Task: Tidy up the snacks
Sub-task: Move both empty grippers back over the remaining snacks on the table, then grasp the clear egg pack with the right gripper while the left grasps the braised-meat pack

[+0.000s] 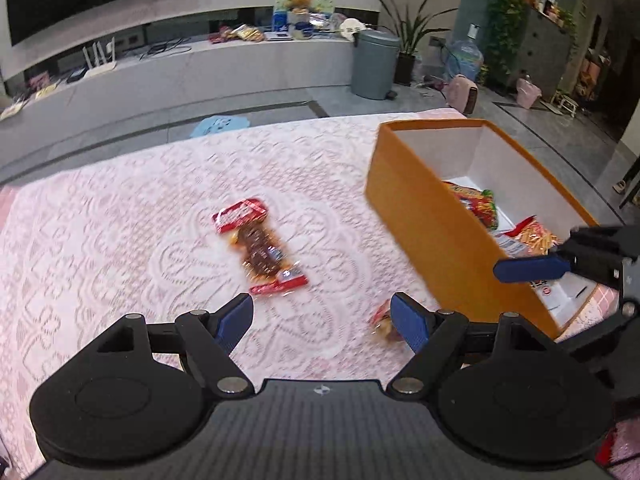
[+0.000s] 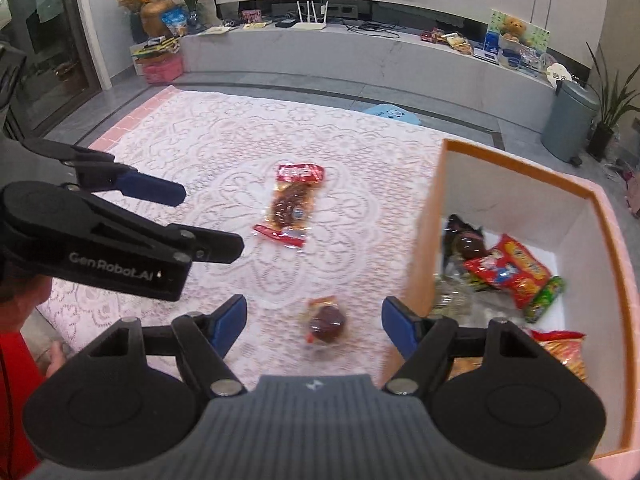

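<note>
- Pink lace cloth covers the surface, with a TV wall and a low stone ledge behind it.
- An orange box with a white inside stands at the right of the surface and already holds several snack packets, among them a red chip bag.
- 2 snacks lie loose on the cloth: a long red-ended meat packet near the middle, and a small round dark snack pouch just beside the box's near corner.
- The left tool is spread wide and empty, aimed down at the cloth short of the long packet.
- The right tool is also spread with nothing pinched; in its own view the round pouch lies between its blue fingers, which do not appear to press it.
- The step in hand looks like collecting the 2 remaining snacks.
- To do it well, each tool should straddle its packet across the narrow side, settle until the tips meet the cloth, then close gently so the slippery film does not squirt out or the lace get pinched.
- Lifting clear of the box wall before releasing should keep the box from tipping.
</note>
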Motion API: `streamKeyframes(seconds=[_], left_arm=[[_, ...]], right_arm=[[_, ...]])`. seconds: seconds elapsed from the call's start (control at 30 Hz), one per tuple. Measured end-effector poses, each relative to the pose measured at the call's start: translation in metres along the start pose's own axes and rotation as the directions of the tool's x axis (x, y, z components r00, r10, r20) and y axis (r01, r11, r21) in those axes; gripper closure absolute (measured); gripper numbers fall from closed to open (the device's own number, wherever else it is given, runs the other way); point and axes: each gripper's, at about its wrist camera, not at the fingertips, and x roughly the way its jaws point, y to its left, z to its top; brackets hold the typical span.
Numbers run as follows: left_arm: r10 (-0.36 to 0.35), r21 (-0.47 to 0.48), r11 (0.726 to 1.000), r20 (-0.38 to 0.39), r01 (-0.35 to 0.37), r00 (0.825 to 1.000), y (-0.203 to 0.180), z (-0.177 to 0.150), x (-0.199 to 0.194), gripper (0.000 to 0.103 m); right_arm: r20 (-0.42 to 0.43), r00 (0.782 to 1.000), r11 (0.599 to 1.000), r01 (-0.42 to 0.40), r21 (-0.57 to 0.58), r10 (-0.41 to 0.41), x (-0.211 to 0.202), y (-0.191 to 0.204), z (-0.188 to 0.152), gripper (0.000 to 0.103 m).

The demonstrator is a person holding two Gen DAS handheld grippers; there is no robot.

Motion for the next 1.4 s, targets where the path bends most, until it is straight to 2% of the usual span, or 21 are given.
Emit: streamKeyframes(seconds=[0.2,0.3,0.4,0.63,0.83,0.93,1.2,1.4], left_arm=[[-0.014,-0.061,0.998,0.003,0.014,1.000,0.021,-0.019,0.009,0.011],[-0.022,-0.097,0.995,0.010,0.023,1.000,0.028,-0.027,0.016,0.011],[-0.033,-0.131,0.991,0.011,0.035,0.999,0.034,-0.033,0.023,0.011],[-0.039,-0.162,0.986,0.014,0.040,0.999,0.043,-0.038,0.032,0.011],[-0.022,-0.154,0.988,0.007,0.023,1.000,0.044,-0.041,0.038,0.011],[-0.005,-0.132,0.991,-0.002,0.005,1.000,0.044,-0.044,0.042,0.011],[-0.014,-0.136,0.991,-0.021,0.011,1.000,0.048,-0.047,0.047,0.011],[-0.026,-0.135,0.991,-0.015,0.024,1.000,0.048,-0.046,0.046,0.011]], right_arm=[[0.038,0.998,0.998,0.058,-0.014,-0.057,0.023,0.031,-0.021,0.031],[0.044,0.991,0.992,0.126,-0.023,-0.125,0.036,0.042,-0.030,0.032],[0.035,0.982,0.982,0.189,-0.027,-0.188,0.050,0.048,-0.037,0.039],[0.033,0.960,0.958,0.279,-0.074,-0.277,0.074,0.051,-0.039,0.041],[-0.002,0.950,0.948,0.311,-0.070,-0.312,0.094,0.046,-0.038,0.041],[-0.044,0.954,0.955,0.295,-0.039,-0.297,0.102,0.038,-0.038,0.048],[-0.024,0.952,0.952,0.306,-0.010,-0.306,0.105,0.032,-0.040,0.058],[-0.020,0.937,0.936,0.347,-0.063,-0.349,0.106,0.042,-0.042,0.057]])
